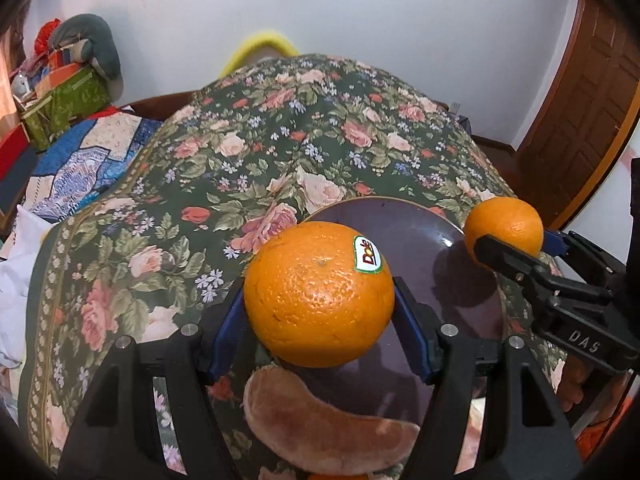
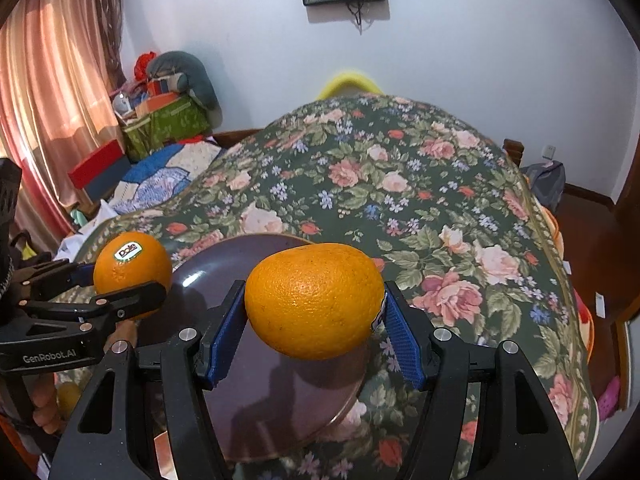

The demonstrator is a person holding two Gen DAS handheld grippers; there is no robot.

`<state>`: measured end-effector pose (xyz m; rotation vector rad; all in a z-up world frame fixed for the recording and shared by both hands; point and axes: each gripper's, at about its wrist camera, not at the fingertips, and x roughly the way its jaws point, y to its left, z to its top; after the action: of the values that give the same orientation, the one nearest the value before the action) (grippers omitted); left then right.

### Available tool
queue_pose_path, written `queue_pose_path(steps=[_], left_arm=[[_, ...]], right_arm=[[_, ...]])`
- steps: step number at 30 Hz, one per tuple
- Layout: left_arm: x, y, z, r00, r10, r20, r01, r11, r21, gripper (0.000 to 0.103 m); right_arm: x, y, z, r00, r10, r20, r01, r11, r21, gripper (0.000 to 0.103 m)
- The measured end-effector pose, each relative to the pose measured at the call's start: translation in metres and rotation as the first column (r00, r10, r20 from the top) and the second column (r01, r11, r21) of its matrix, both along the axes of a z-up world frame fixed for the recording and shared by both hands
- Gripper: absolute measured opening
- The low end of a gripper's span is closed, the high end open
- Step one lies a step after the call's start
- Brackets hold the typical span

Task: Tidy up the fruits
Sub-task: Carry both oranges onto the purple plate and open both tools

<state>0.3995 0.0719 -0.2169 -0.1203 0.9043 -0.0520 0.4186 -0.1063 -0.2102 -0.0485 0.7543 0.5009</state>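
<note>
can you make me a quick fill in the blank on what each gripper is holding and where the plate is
1. The left gripper is shut on an orange that bears a ____ sticker.
2. The right gripper holds a second orange above the dark ____.
3. The plate rests on a ____-patterned cloth.
4. On the plate's near rim, below the left gripper, lies a brown ____-shaped fruit.

Missing words: Dole; plate; floral; crescent

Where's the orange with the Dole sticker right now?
The Dole-stickered orange is clamped in the left tool, held above the near-left edge of the dark plate, left of the other orange.
</note>
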Motion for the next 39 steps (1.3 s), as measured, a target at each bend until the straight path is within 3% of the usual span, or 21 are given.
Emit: queue_pose_path(steps=[9,18,23,29,39], left_arm=[[0.016,-0.007,-0.017,0.994,-0.055,-0.094,0.055,0.998,0.003,0.068],[0.023,-0.005,-0.027,0.988,-0.041,-0.148,0.044,0.999,0.016,0.068],[0.019,-0.004,-0.015,0.995,-0.039,-0.088,0.04,0.999,0.015,0.076],[0.011,0.001,-0.002,0.998,-0.025,-0.058,0.026,1.0,0.003,0.076],[-0.02,0.005,0.03,1.0,0.001,0.001,-0.001,1.0,0.008,0.076]], right_arm=[[0.015,0.01,-0.02,0.998,0.022,-0.056,-0.024,0.999,-0.032,0.063],[0.017,0.018,-0.026,0.997,0.041,-0.072,-0.046,0.997,-0.061,0.063],[0.017,0.02,-0.027,0.996,0.048,-0.08,-0.054,0.996,-0.07,0.064],[0.014,0.017,-0.025,0.994,0.05,-0.096,-0.057,0.996,-0.063,0.064],[-0.011,0.01,0.011,0.999,0.032,-0.016,-0.032,0.998,-0.046,0.067]])
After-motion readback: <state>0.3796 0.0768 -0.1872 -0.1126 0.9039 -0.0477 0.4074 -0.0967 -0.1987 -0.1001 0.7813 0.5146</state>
